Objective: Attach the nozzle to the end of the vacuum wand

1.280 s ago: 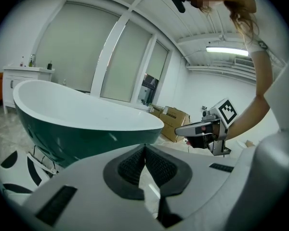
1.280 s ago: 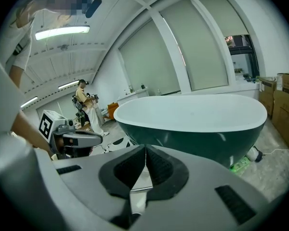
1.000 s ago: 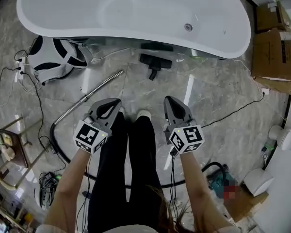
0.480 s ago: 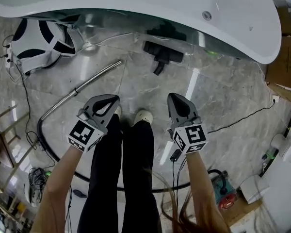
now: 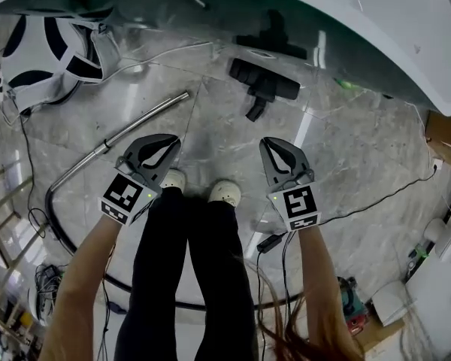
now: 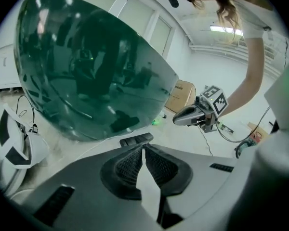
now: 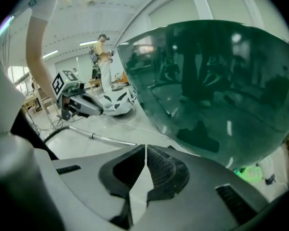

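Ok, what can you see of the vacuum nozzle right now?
The nozzle is a black plastic floor head: a long bar with a short neck pointing toward the person. It lies loose on the marble floor in front of the bathtub, whose glossy dark side mirrors it. It sits apart from the metal wand, right of it in the head view. The left gripper and right gripper are both clear of it.

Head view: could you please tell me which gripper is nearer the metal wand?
The left gripper, at the view's left; the wand lies just beyond its tip, while the right gripper is past the person's feet.
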`<action>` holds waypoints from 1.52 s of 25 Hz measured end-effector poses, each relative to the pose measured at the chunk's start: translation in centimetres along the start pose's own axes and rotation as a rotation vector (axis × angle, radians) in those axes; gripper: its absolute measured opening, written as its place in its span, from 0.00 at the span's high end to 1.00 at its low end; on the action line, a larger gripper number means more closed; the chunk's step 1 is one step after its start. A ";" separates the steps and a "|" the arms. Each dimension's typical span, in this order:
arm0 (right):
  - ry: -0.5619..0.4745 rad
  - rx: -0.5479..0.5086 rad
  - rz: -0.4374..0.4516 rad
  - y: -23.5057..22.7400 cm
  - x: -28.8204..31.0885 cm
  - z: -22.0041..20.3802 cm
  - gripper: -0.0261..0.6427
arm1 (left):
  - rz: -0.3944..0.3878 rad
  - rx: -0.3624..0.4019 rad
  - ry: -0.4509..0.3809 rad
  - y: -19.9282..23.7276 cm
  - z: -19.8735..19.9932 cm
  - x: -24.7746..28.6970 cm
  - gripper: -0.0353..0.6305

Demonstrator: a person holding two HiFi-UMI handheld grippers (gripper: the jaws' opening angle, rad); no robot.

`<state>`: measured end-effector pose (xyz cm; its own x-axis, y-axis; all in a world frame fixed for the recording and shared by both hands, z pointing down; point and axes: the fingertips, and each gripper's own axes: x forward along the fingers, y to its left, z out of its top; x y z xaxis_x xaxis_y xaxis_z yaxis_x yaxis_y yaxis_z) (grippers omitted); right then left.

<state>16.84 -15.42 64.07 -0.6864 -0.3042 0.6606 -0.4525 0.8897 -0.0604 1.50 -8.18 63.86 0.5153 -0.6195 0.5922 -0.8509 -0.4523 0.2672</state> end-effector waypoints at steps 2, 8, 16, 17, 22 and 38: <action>0.046 -0.100 0.025 0.1 1.7 -1.9 0.94 | 0.004 0.036 0.027 1.2 -1.7 1.2 0.93; 0.195 -0.474 0.039 -1.2 5.8 -8.0 0.93 | -0.002 0.127 0.111 3.5 -6.8 4.2 0.93; 0.401 -0.899 0.135 -3.5 10.8 -14.4 0.73 | 0.021 0.085 0.161 6.9 -11.2 6.2 0.92; 0.429 -0.948 0.133 -4.3 11.4 -15.0 0.69 | 0.021 0.073 0.156 7.1 -11.5 6.4 0.92; 0.563 -1.331 0.198 -6.5 13.8 -18.2 0.62 | 0.039 0.071 0.136 7.8 -12.6 7.4 0.92; 0.699 -1.034 0.123 -5.7 19.7 -18.6 0.64 | 0.060 0.091 0.267 10.5 -15.3 8.9 0.86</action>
<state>16.52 -20.18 91.29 -0.1008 -0.2366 0.9664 0.4679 0.8459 0.2559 -4.48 -8.62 83.57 0.4087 -0.4618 0.7872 -0.8603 -0.4829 0.1633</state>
